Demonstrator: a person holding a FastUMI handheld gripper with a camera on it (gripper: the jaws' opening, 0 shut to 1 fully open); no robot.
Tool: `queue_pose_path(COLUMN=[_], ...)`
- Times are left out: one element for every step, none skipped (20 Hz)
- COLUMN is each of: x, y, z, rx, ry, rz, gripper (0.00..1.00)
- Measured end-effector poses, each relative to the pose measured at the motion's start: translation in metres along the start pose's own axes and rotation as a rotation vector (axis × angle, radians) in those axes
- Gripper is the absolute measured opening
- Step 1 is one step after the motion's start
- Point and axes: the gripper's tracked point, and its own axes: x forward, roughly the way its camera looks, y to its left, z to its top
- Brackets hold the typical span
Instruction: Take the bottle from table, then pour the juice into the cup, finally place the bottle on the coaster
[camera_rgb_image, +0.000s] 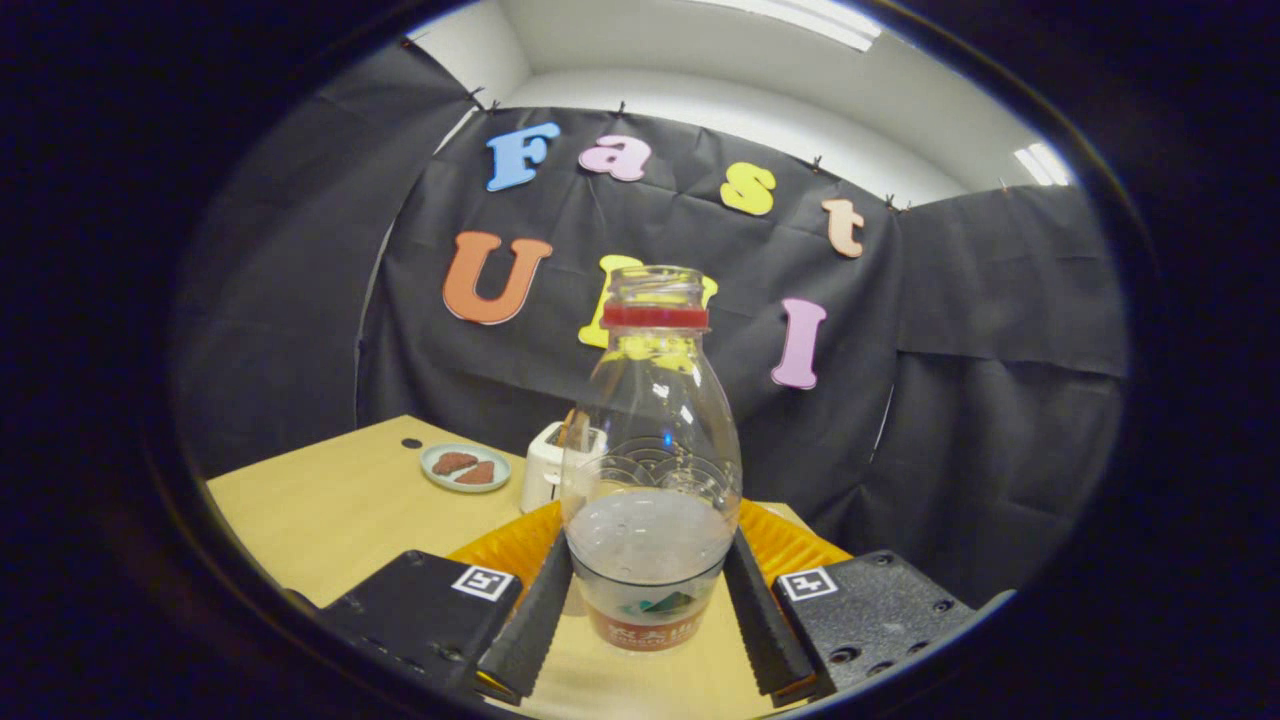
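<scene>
Scene: a view forward along the gripper (648, 600) over a pale wooden worktop (330, 510) inside a booth hung with black cloth.

Bottle: a clear plastic bottle (650, 470) stands between the two fingers, close to the camera. It has no cap; a red ring sits round the open neck. A low level of cloudy liquid fills roughly the bottom third, above a label band.

Fingers: partly closed, one finger (530, 625) against the left side of the bottle's lower body and the other against its right side. Both appear to press on it, so the bottle looks gripped.

Bottle position: just in front of an orange ridged mat (790, 545), possibly the coaster, which lies directly behind its base. Whether the base touches the worktop or is slightly lifted cannot be told.

Bottle direction: upright, long axis vertical, mouth pointing straight up, no tilt.

Other things: a small white toaster-like box (543, 466) sits behind and left of the bottle; further left is a small plate (465, 467) holding two brown pieces.

Progress: the take appears done or nearly so. No cup can be made out, and the upright bottle suggests no pouring at present. Whether the pour is finished cannot be judged; setting the bottle on the coaster looks not yet done.
</scene>
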Motion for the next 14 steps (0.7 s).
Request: queue_pose_path(x=[0.002, 0.007, 0.012, 0.019, 0.024, 0.029, 0.034, 0.04, 0.046, 0.053, 0.06, 0.068, 0.076, 0.083], y=[-0.002, -0.004, -0.002, 0.0, -0.001, -0.003, -0.002, 0.002, 0.005, 0.007, 0.008, 0.013, 0.017, 0.019], z=[0.003, 0.004, 0.006, 0.006, 0.003, 0.002, -0.001, -0.004, -0.01, -0.014, -0.022, -0.028, -0.035, -0.041], rx=[0.012, 0.021, 0.031, 0.037, 0.047, 0.063, 0.083, 0.106, 0.119, 0.131, 0.134, 0.138, 0.148, 0.162], ry=[-0.005, -0.004, 0.002, 0.011, 0.024, 0.034, 0.036, 0.037, 0.039, 0.034, 0.034, 0.034, 0.038, 0.037], rz=[-0.003, -0.002, -0.004, -0.006, -0.009, -0.01, -0.005, 0.004, 0.01, 0.01, 0.002, 0.007, 0.008, 0.005], gripper=[0.82, 0.82, 0.81, 0.81, 0.81, 0.82, 0.82, 0.82, 0.82, 0.82, 0.82, 0.82, 0.82, 0.82])
